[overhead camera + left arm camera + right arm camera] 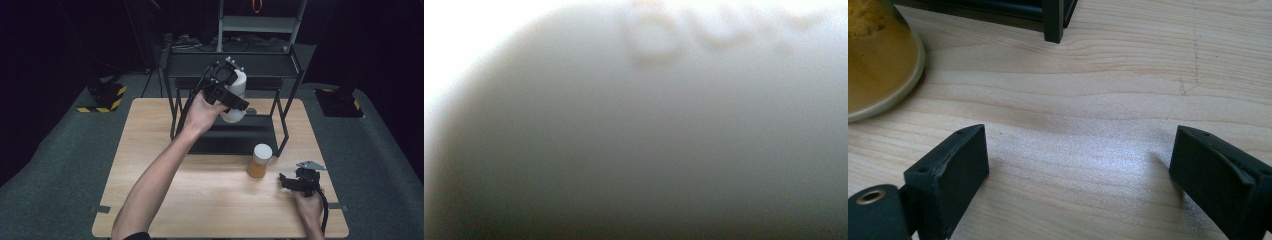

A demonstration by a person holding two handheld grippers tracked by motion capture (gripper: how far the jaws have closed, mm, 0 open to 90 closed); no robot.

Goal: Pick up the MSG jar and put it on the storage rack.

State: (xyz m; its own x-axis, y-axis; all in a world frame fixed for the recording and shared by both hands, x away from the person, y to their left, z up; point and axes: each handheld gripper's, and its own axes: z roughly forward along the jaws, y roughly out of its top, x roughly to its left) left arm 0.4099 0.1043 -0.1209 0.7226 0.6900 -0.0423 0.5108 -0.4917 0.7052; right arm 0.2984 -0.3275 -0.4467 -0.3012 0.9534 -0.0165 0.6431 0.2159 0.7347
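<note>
My left gripper (231,101) is raised in front of the black rack and shut on a white bottle (239,83), which it holds off the table. In the left gripper view the bottle's white wall (634,140) is very close and blurred, with faint letters near its top. A jar of orange powder (259,161) with a white lid stands on the table ahead of my right gripper (284,180). In the right gripper view the right gripper (1078,150) rests low over the wood, open, with nothing between its jaws. The jar (875,60) is at the upper left there.
A black two-level metal rack (280,65) stands at the back of the wooden table (150,150); one of its legs (1053,20) is ahead of the right gripper. Dark floor surrounds the table, with black-and-yellow weighted stands (102,97) at both sides.
</note>
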